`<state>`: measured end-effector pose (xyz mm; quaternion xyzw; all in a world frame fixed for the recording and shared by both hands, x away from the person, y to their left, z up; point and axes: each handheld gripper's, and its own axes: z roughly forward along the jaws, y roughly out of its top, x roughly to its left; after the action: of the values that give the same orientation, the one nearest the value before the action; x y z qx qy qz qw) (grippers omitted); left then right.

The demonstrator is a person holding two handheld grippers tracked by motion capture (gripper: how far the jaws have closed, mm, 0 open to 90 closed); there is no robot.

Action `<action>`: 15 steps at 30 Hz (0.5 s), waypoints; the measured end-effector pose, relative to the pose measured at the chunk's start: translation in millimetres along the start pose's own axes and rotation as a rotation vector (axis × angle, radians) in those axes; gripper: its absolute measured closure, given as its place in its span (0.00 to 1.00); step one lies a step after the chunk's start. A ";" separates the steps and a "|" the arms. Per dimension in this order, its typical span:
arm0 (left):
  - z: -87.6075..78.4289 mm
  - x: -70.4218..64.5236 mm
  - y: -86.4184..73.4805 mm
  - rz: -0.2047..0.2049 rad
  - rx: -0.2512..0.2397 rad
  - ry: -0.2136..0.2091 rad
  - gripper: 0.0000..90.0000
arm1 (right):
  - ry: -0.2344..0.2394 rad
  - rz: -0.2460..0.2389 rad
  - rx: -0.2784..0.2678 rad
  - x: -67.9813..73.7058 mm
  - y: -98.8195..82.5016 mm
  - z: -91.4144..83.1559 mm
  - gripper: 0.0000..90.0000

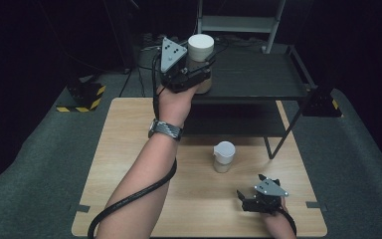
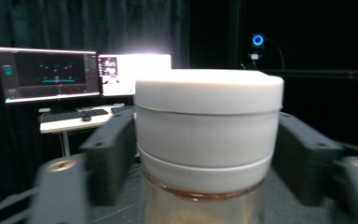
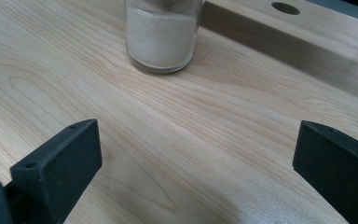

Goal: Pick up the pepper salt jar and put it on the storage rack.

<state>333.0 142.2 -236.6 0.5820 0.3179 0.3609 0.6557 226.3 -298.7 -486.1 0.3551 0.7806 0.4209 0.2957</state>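
Note:
A glass jar with a wide white lid [image 1: 200, 47] stands on the top level of a black rack [image 1: 263, 79]. My left gripper [image 1: 201, 74] is raised to it, and the jar [image 2: 209, 121] sits between the two black jaws. The pads lie close beside the lid, with a thin gap showing on the right, so this gripper is open. A second small jar [image 1: 224, 157] holding pale powder stands on the wooden table [image 1: 129, 149]. My right gripper [image 1: 251, 185] rests low near the table's front right, open wide, with that jar [image 3: 161, 37] ahead of it and nothing between its jaws.
The rack's lower shelf and slanted leg [image 1: 281, 137] stand over the table's far half. A wooden block with a round hole [image 3: 284, 28] lies beyond the powder jar. Monitors and a keyboard on a desk [image 2: 74, 116] stand in the dark background.

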 end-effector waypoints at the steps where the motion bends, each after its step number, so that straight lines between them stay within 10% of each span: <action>1: -0.5 -0.6 -0.1 0.000 -0.001 -0.001 0.24 | 0.000 0.001 0.000 0.0 0.0 0.0 0.00; 15: -22.8 -7.1 -3.7 0.036 0.010 0.000 0.00 | -0.001 -0.004 0.003 0.5 0.5 0.4 0.00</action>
<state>310.4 148.1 -243.0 0.5908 0.3090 0.3711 0.6464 226.5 -297.9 -485.9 0.3543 0.7817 0.4189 0.2964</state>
